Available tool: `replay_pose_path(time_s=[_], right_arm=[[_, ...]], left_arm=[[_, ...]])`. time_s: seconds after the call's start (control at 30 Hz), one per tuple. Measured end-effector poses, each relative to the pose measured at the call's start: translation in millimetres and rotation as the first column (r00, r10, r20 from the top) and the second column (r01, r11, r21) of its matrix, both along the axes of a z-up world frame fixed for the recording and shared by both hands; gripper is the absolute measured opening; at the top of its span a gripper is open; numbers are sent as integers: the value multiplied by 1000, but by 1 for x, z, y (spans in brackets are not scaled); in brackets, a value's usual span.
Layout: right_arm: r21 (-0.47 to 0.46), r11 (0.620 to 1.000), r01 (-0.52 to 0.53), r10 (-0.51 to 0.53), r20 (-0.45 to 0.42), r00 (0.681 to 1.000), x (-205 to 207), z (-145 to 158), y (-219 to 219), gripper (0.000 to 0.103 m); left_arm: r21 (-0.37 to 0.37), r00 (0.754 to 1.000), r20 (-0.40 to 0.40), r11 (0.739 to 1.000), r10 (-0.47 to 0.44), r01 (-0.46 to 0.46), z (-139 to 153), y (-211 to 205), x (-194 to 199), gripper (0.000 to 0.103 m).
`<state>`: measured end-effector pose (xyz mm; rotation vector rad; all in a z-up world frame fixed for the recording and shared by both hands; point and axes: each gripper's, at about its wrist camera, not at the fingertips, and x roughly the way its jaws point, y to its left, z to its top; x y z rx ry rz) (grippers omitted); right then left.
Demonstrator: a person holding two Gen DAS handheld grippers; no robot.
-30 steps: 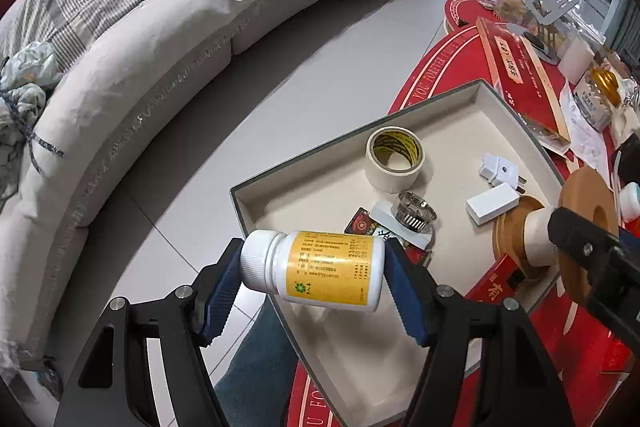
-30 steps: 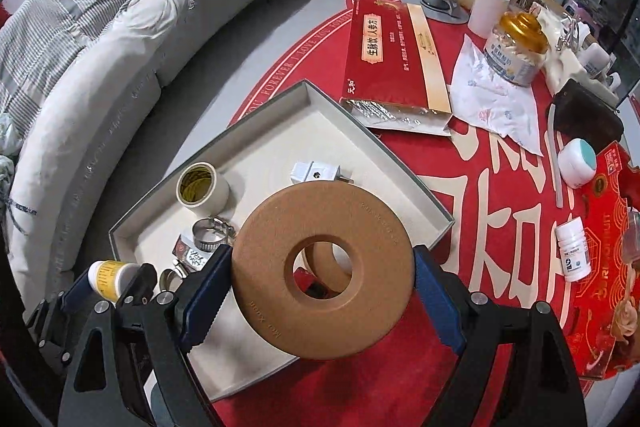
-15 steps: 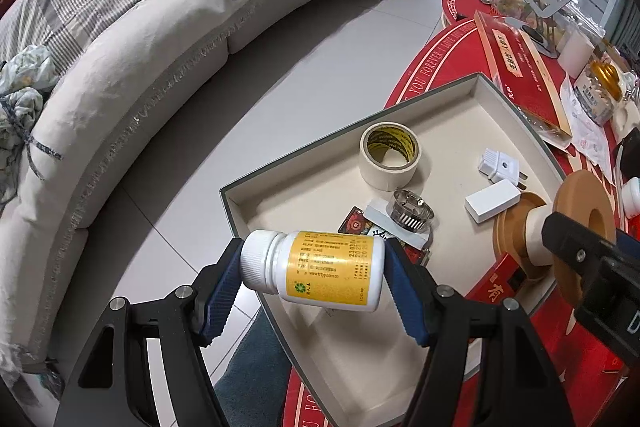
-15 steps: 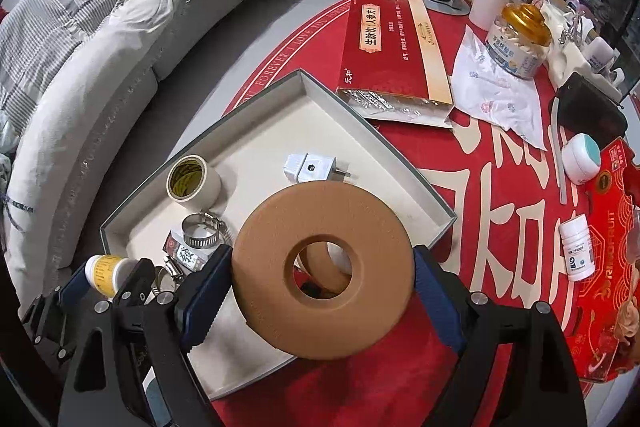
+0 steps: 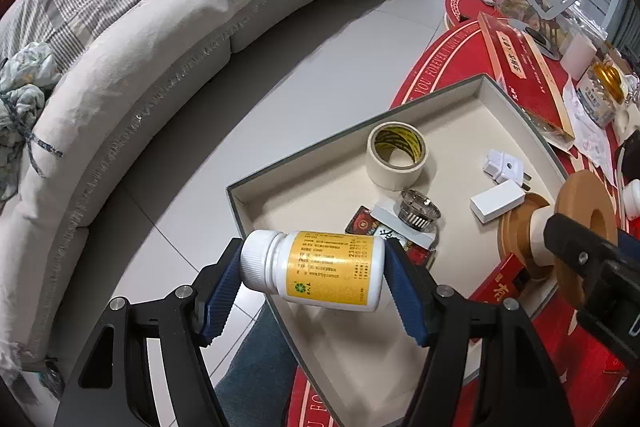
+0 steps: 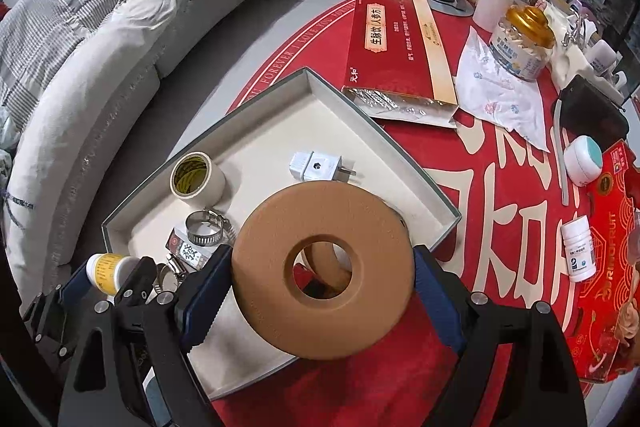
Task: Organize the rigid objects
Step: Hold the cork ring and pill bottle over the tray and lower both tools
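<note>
While spread under a red printed cloth, carries everything on view: tabletop [image 6: 500,195], with a long curved grey sofa [image 5: 120,75] well apart across the tiled floor. Lies on that cloth at the near edge, grey-walled and cream inside: shallow tray [image 6: 332,91]. Beside its far corner, touching or nearly so, a long red gift box [image 6: 384,43]; near that, a crumpled white wrapper [image 6: 504,99] and a gold-lidded jar [image 6: 520,39].

Clamped by its rim between the blue pads of the right claw [image 6: 322,283], face toward the camera, raised over the tray's near right part: tan ring-shaped disc [image 6: 280,267]. Seen through its hole, a second tan ring [image 5: 520,227] resting in the tray below.

Pinched end to end across the left claw [image 5: 312,271], cap against the left pad and base against the right, lying sideways above the tray's near corner: white bottle [image 5: 320,267] with a yellow label.

Inside the tray, upright on its edge-free face toward the left wall: roll of cream tape [image 5: 396,155]. Just beside it, a metal hose clamp [image 6: 206,227] on a small printed packet [image 6: 188,251]. Further right, a white plug adapter [image 6: 316,167] and a plain white block [image 5: 498,201].

On the cloth right of the tray, well apart: a small white bottle [image 6: 578,251] and a round teal-topped tub [image 6: 584,159].
</note>
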<state>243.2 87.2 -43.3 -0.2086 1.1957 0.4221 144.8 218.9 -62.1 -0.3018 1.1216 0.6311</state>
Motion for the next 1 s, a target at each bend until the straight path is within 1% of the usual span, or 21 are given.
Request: replay_pose_path(time_s=[0.33,0.53,1.0], right_arm=[[-5,1000,20,-19,17,1000,7,0,-7,88],[-12,1000,2,-2,12,1000,6,-5,-2,88],[-13,1000,-22,22,15,1000,5,-7,9,88]], left_arm=[[-2,1000,-5,1000,-1,1,-3,0,1,72],[-12,1000,-14,1000,-2,2,-7,0,3,72],[-22,1000,-20,1000,2,-2,-11,2,3,72]])
